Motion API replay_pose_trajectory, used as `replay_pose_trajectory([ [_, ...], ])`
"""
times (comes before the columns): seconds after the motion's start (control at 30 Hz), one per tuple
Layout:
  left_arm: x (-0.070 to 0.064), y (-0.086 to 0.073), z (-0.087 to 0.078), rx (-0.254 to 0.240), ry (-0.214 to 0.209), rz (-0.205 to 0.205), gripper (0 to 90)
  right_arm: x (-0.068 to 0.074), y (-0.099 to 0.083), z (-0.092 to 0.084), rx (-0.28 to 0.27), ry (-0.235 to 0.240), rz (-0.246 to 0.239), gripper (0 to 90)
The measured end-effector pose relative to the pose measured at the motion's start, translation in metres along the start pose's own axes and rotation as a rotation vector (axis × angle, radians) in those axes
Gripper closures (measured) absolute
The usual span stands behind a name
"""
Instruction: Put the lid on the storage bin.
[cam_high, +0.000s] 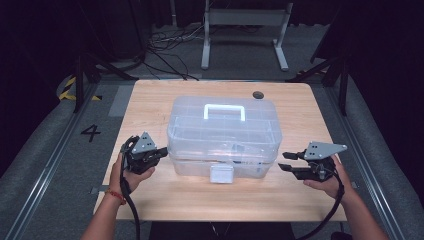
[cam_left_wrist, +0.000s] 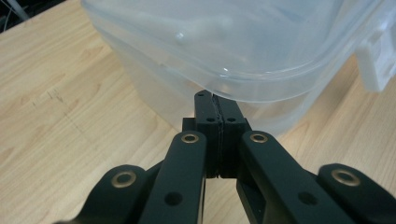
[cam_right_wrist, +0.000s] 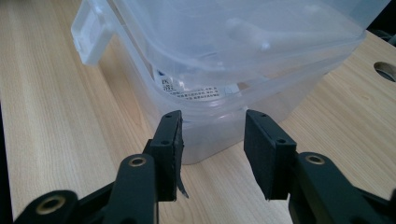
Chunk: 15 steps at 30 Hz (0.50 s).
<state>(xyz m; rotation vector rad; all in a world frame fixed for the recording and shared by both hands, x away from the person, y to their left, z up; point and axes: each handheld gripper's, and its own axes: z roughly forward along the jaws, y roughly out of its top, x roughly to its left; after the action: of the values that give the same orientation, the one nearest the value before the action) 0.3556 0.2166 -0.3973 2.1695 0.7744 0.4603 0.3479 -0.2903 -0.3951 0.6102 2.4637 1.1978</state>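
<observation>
Approach step: left gripper (cam_high: 159, 153) fingers closed, empty; right gripper (cam_high: 286, 161) fingers part-open, empty. Next, engage the front latch (cam_high: 221, 174) at the storage box's (cam_high: 223, 131) 6 o'clock.

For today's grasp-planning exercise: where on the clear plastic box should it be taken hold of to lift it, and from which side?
Probably the white handle on the lid of the box, approached from above. It is a raised bar with a gap beneath, centred on the lid, narrow enough for tongs to close across. The body is wide, smooth and rounded, so side grips would likely slip. Check the front latch first; whether it is fastened is unclear.
</observation>
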Motion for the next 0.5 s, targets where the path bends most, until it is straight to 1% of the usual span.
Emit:
replay_pose_trajectory([
  [0.03, 0.000, 0.000, 0.000, 0.000, 0.000, 0.000, 89.7, 0.000, 0.000, 0.000, 0.000, 0.000, 0.000, 58.2],
  [0.07, 0.000, -0.006, 0.001, 0.008, 0.002, -0.009, 89.7, 0.001, 0.000, 0.002, 0.004, 0.003, -0.002, 58.2],
  [0.1, 0.000, -0.006, 0.001, 0.008, 0.002, -0.009, 89.7, 0.001, 0.000, 0.002, 0.004, 0.003, -0.002, 58.2],
  [0.17, 0.001, -0.010, 0.000, -0.013, -0.022, -0.033, 89.7, 0.002, 0.000, 0.004, 0.009, 0.011, -0.002, 58.6],
  [0.27, 0.000, -0.012, 0.000, -0.024, -0.021, -0.047, 89.6, 0.003, 0.000, 0.006, 0.023, 0.009, -0.002, 60.6],
  [0.33, 0.000, -0.013, 0.000, -0.029, -0.024, -0.045, 89.5, 0.004, 0.000, 0.008, 0.026, 0.014, -0.005, 60.0],
  [0.37, -0.001, -0.014, -0.001, -0.033, -0.030, -0.053, 89.5, 0.004, 0.000, 0.008, 0.029, 0.015, -0.004, 59.9],
  [0.5, -0.005, -0.015, -0.003, -0.037, -0.032, -0.038, 89.4, 0.006, 0.001, 0.011, 0.027, 0.022, -0.008, 59.9],
])
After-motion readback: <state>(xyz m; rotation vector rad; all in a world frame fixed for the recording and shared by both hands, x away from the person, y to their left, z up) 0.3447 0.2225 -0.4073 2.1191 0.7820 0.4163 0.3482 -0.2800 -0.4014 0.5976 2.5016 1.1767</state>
